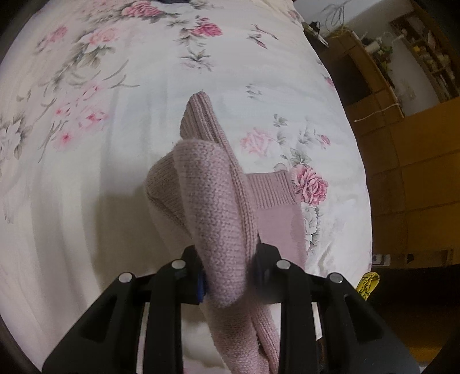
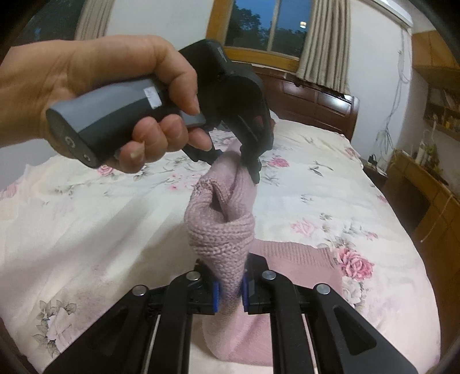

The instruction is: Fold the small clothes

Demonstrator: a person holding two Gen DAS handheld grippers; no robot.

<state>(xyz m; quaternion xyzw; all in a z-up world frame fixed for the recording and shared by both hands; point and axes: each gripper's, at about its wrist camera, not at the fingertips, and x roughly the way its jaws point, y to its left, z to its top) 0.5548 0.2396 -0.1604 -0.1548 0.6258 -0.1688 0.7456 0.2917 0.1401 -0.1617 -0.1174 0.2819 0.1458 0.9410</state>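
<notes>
On the left of the right wrist view we see a hand (image 2: 95,95) wrapped around the grey handle of the left gripper (image 2: 238,161), which hangs over the bed (image 2: 86,224) with its fingers pointing down. Those fingers are pinched narrow on the upper end of a pink knitted garment (image 2: 221,227), so the cloth is lifted off the flowered bedspread. In the left wrist view the same left gripper (image 1: 230,276) has its black fingers (image 1: 267,267) pressed close on a thick fold of the knit (image 1: 218,218), which rises forward in a ridge away from the camera.

Moving to the middle, the bunched garment stretches between the two tools, its lower end clamped in the right gripper (image 2: 230,290), whose blue pads (image 2: 216,296) squeeze the fabric from both sides. More of the garment sags below and lies on the bedspread just right of the gripper, a ribbed hem (image 2: 299,253) flat on the sheet.

Further right we see a dark wooden headboard (image 2: 316,103) under a curtained window (image 2: 258,26), and at the far right a wooden cabinet (image 2: 431,207) beside the bed, with shelves (image 2: 442,100) above it
</notes>
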